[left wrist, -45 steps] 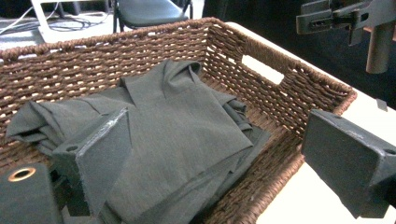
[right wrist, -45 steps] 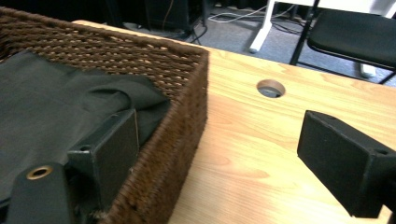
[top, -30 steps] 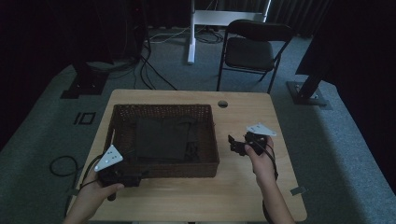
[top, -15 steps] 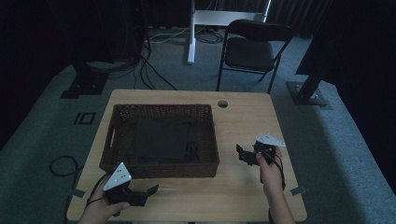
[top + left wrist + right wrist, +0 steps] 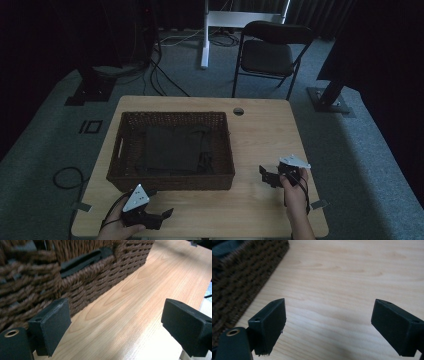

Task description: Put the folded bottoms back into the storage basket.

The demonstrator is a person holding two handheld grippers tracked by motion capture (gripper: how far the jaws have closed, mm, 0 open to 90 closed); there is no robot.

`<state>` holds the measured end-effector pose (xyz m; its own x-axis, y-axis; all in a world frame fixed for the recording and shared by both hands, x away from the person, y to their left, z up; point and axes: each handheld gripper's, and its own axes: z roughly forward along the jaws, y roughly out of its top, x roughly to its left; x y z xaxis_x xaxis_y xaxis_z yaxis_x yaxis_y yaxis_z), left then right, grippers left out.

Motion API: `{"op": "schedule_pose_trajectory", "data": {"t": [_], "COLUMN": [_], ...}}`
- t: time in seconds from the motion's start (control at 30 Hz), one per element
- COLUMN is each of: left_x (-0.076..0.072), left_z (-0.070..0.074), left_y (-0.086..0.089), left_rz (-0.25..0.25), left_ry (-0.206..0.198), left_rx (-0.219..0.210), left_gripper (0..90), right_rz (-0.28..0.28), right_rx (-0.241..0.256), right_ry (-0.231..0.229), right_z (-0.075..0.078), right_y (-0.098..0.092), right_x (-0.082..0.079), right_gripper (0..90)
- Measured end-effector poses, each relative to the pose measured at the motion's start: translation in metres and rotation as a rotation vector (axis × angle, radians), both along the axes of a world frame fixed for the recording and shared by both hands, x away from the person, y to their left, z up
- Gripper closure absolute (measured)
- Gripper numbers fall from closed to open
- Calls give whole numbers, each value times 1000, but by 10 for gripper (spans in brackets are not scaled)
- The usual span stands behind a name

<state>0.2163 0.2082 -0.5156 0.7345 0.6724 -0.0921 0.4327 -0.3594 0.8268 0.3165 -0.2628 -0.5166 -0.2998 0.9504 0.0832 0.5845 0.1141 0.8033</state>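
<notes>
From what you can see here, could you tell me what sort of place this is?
Probably a dim lab or studio set up for recording: a wooden table with a wicker basket, cables on the carpet, and a folding chair behind.

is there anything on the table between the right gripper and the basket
Nothing visible: bare wooden table lies between the right gripper and the wicker basket. The right gripper view shows open jaws over plain wood, with the basket wall at the left.
</notes>
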Motion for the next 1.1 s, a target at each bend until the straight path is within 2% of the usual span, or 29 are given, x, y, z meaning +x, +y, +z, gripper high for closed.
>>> {"op": "schedule_pose_trajectory", "data": {"t": [0.17,0.3,0.43,0.7,0.83,0.9,1.1], "left_x": [0,1,2,3,3,2,3], "left_z": [-6,-11,-18,-29,-34,-36,-37], "left_y": [1,3,4,6,6,6,5], "left_rz": [8,22,40,67,67,69,79], "left_ry": [11,13,34,70,75,74,73], "left_rx": [15,50,73,127,152,144,131], "left_gripper": [93,93,93,93,93,93,93], "right_rz": [-25,-43,-36,-77,-84,-93,-110], "right_rx": [-18,-16,-57,-79,-96,-111,-102], "right_ry": [11,26,47,77,101,101,109], "right_z": [-8,-15,-20,-32,-36,-36,-36], "right_y": [-6,-10,-13,-21,-24,-25,-27], "right_x": [-3,-6,-9,-16,-18,-19,-19], "right_gripper": [133,134,127,127,126,119,119]}}
